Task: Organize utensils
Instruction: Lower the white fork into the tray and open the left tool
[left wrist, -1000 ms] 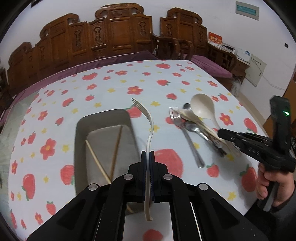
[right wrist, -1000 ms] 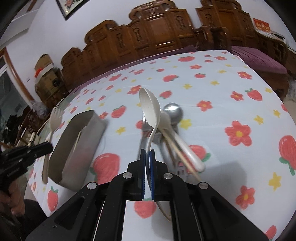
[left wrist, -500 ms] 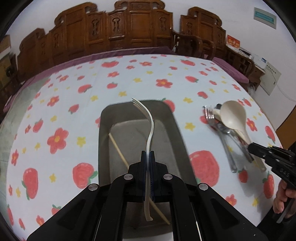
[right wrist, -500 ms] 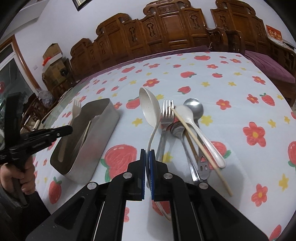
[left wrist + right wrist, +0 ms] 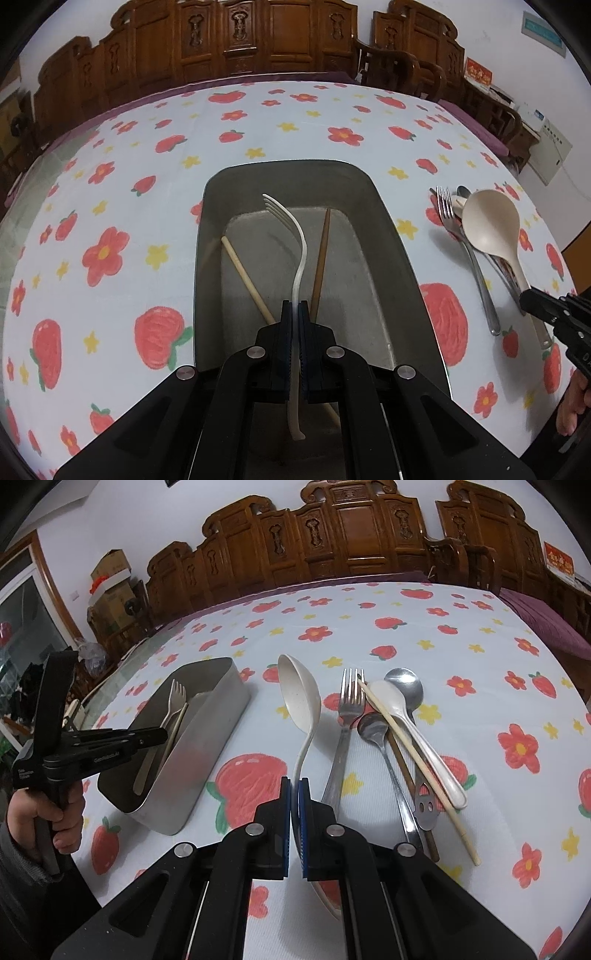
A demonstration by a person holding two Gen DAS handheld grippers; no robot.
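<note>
Since a second ago left gripper (image 5: 294, 308) has dropped from beside the tin (image 5: 388, 236) to right over it, white fork (image 5: 295, 243) now hanging inside the walls; right gripper (image 5: 294, 786) has shifted slightly, its view now clear of the pile. Left jaws clamped on fork handle, tines up toward 12 o'clock, handle end poking out below the pads at 6. Right jaws clamped on the beige spoon (image 5: 301, 698) handle, bowl raised toward 12; handle end hidden behind the right finger. Tin near wall cut off by left gripper body in left view; can't tell if fork touches the floor. Inside tin: light chopstick (image 5: 245, 277) slanting from 10 toward 5, lower part hidden under gripper, and dark chopstick (image 5: 320, 258) just right of fork, near end hidden too. In right view tin (image 5: 207, 746) sits at 9 o'clock, fork and one chopstick showing over the rim, floor mostly hidden by the wall. Pile on cloth (image 5: 480, 657) at 3 o'clock of spoon: metal fork (image 5: 345, 731), small steel spoon (image 5: 384, 753), round steel spoon (image 5: 404, 688) partly under a white spoon (image 5: 413, 727), light chopstick (image 5: 417, 771) across the top, dark chopstick (image 5: 406, 775) mostly buried, slotted-end handle (image 5: 424, 808) whose head I can't make out. Hand (image 5: 55, 812) on left gripper handle at 8, partly cut off by the frame.
</note>
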